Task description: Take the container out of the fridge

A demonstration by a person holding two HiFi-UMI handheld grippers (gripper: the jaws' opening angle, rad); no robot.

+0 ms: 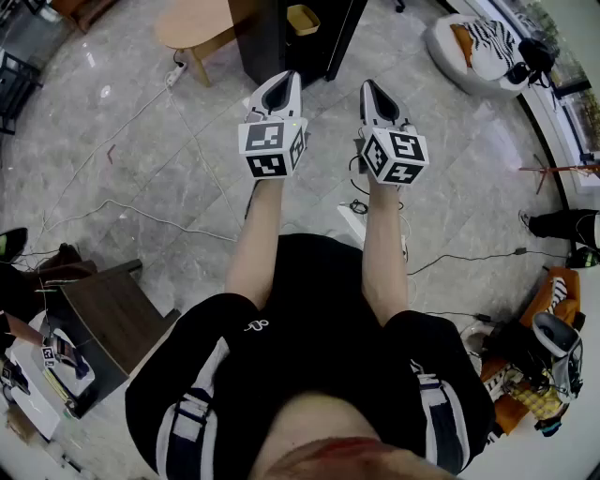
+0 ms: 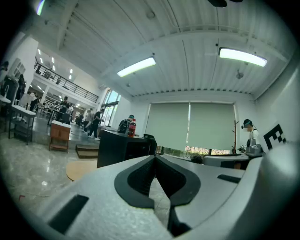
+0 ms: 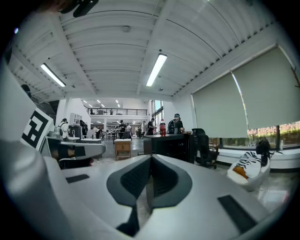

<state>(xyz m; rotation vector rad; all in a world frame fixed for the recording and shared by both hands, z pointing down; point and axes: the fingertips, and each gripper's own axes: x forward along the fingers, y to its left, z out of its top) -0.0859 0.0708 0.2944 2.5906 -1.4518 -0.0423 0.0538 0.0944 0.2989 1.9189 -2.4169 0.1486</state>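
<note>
Person stands on the tiled floor, both arms held out forward.

- Left gripper [image 1: 292, 77]: jaws shut tip to tip, nothing between them. Right gripper [image 1: 367, 86]: the same, shut and empty.
- Ahead of both grippers and well apart from them is a dark cabinet [image 1: 265, 37], probably the fridge, with a red-capped bottle [image 3: 162, 127] on top.
- A yellowish tub [image 1: 302, 19] shows at the cabinet's side, forward of the left gripper. It may be the container, but it is too small to confirm.
- Loose cables [image 1: 141, 216] run across the floor below and to the left of the left gripper.

Risks, as I judge them:
- Shut jaws arriving at the container would push it deeper or tip it, so they need to open on the approach.
- Walking in with eyes on the grippers invites a snag on the cables.
- A careless reach near the cabinet top could knock the bottle over.
- The grip point is unknown, so a slick tub could slip out of a shallow pinch.
</note>
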